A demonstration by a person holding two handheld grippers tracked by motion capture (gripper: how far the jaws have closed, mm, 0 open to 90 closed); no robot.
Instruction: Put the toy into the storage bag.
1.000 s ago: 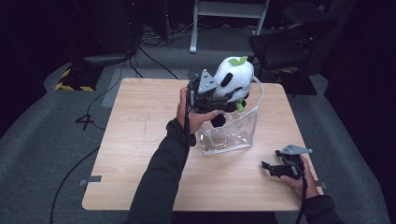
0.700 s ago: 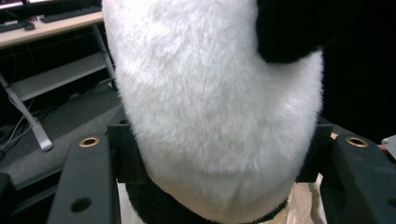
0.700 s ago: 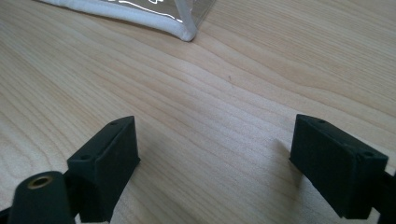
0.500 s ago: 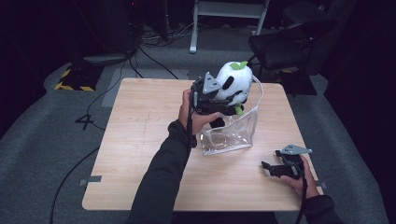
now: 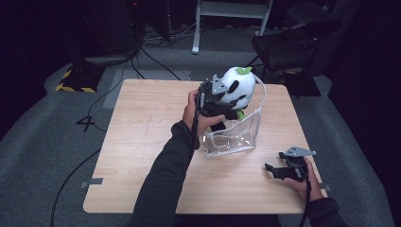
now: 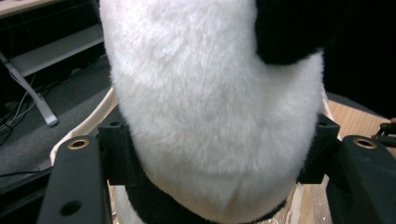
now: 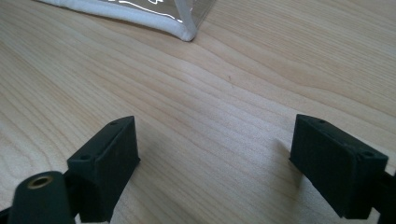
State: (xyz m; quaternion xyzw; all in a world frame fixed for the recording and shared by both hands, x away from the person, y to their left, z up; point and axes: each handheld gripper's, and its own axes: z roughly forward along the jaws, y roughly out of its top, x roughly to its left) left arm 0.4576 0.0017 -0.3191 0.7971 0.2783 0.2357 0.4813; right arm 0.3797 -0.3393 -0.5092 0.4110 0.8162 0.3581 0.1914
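A black-and-white plush panda (image 5: 236, 87) with a green leaf on its head hangs over the open mouth of a clear plastic pouch (image 5: 236, 137) in the high view. My left gripper (image 5: 222, 101) is shut on the panda, its lower part just inside the pouch. In the left gripper view the white fur of the panda (image 6: 210, 116) bulges between the two black jaws, with the pouch rim (image 6: 79, 130) behind. My right gripper (image 5: 276, 171) rests low on the table near the front right, open, its jaws spread over bare wood (image 7: 210, 140) with the pouch corner (image 7: 184, 30) beyond.
The wooden table (image 5: 142, 142) has free room on its left half and along the front. Behind it stand a black chair (image 5: 293, 42) and a white metal frame (image 5: 227, 14), with cables on the grey floor.
The left gripper has lowered the panda a little toward the pouch opening. The right gripper has not moved.
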